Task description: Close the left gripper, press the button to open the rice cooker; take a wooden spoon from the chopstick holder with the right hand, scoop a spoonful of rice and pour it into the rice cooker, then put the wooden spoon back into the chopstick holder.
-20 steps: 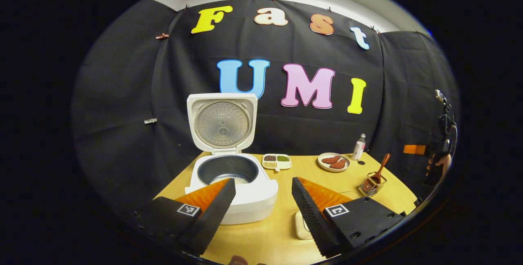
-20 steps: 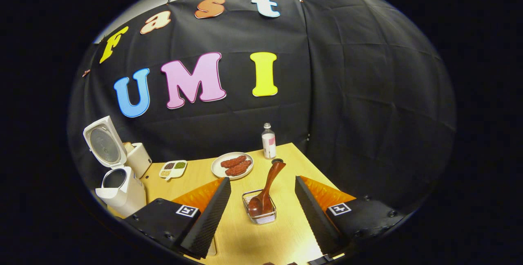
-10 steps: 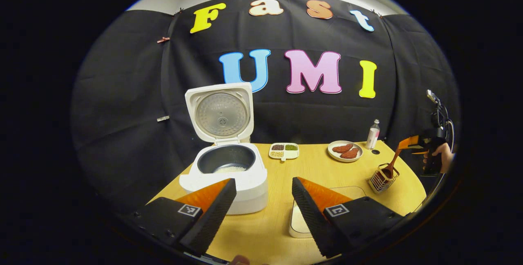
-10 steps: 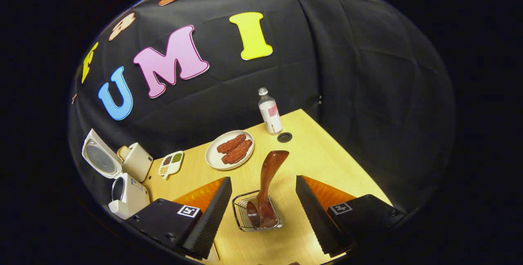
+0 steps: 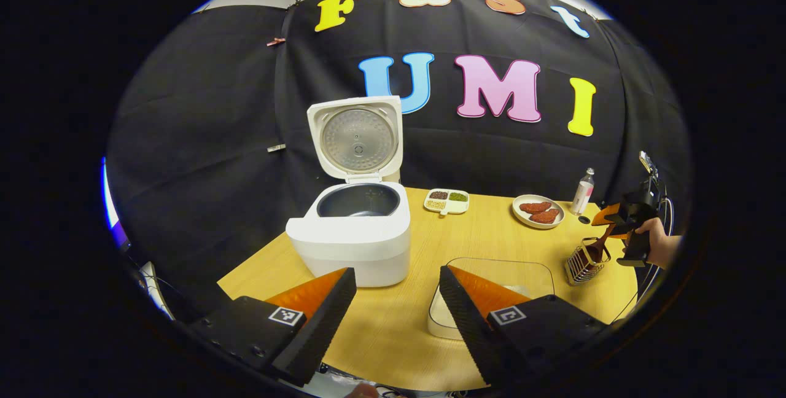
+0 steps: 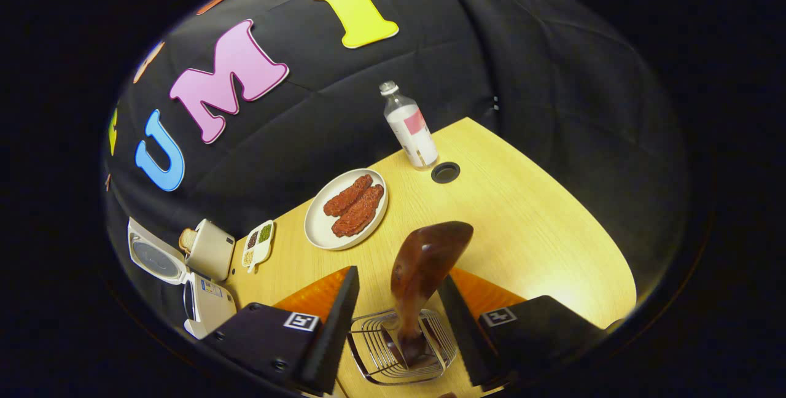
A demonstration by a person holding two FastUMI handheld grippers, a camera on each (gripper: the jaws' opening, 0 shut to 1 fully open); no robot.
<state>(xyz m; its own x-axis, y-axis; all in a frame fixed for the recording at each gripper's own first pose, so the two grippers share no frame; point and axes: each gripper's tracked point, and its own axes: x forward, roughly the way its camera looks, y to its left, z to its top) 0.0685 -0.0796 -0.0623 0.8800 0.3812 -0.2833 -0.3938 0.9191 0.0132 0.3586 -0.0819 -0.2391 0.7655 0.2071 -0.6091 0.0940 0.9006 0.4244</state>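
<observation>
The bench carries the rice cooker toward its left rear corner, lid up, the pot open; the shallow rice dish sits at the front edge just ahead of my left tongs, which hang released and idle. The chopstick holder stands by the right edge, so my right tongs are the nearer pair. The wooden spoon stands bowl-down in it, its handle rising, tilted, directly between my spread right fingers, neither pressing on it yet. I judge a straight squeeze across the handle's long axis comes next.
</observation>
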